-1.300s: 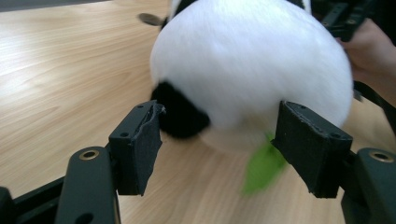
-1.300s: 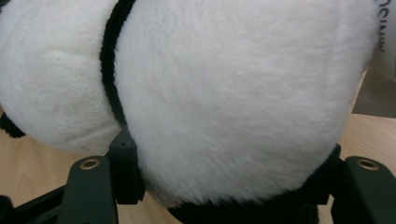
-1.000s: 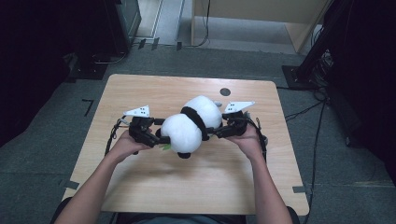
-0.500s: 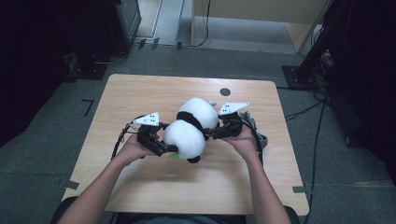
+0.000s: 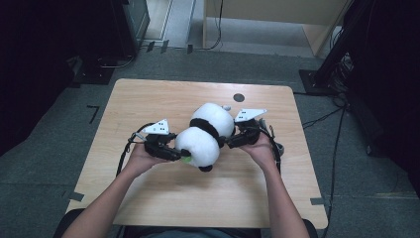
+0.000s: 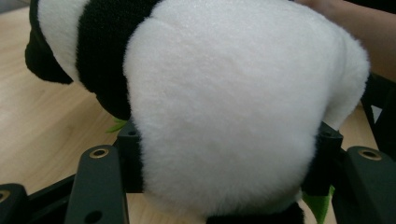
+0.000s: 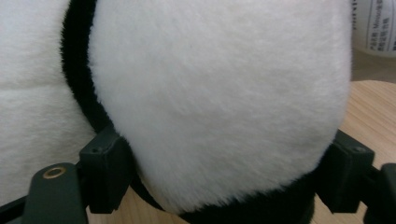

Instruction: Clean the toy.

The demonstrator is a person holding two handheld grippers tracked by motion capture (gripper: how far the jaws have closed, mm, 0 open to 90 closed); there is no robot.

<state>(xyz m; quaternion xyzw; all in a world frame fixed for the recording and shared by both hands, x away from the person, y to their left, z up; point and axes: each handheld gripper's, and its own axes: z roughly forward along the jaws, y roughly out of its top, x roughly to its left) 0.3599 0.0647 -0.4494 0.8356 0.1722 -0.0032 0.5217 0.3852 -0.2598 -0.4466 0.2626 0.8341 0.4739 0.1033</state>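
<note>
The plush panda (image 5: pixel 205 134) lies on the wooden table (image 5: pixel 148 99), between the two grippers and touching both.

The left gripper (image 5: pixel 171 151) sits at the toy's white head end. In the left gripper view its jaws have just been closing, and the pads now press into the white plush (image 6: pixel 224 102) from both sides: a wide hold on the panda. A green scrap (image 6: pixel 320 205) shows beside the right jaw and again under the toy; what it is cannot be made out.

The right gripper (image 5: pixel 233 141) sits at the opposite end, at the white body. Its jaws have just been opening, yet in the right gripper view the plush (image 7: pixel 219 93) bulges between the pads, which touch it on both sides.

The toy hides both sets of fingertips in the high view. A white label (image 7: pixel 373 28) is cut off at the frame edge, its print unreadable.
</note>
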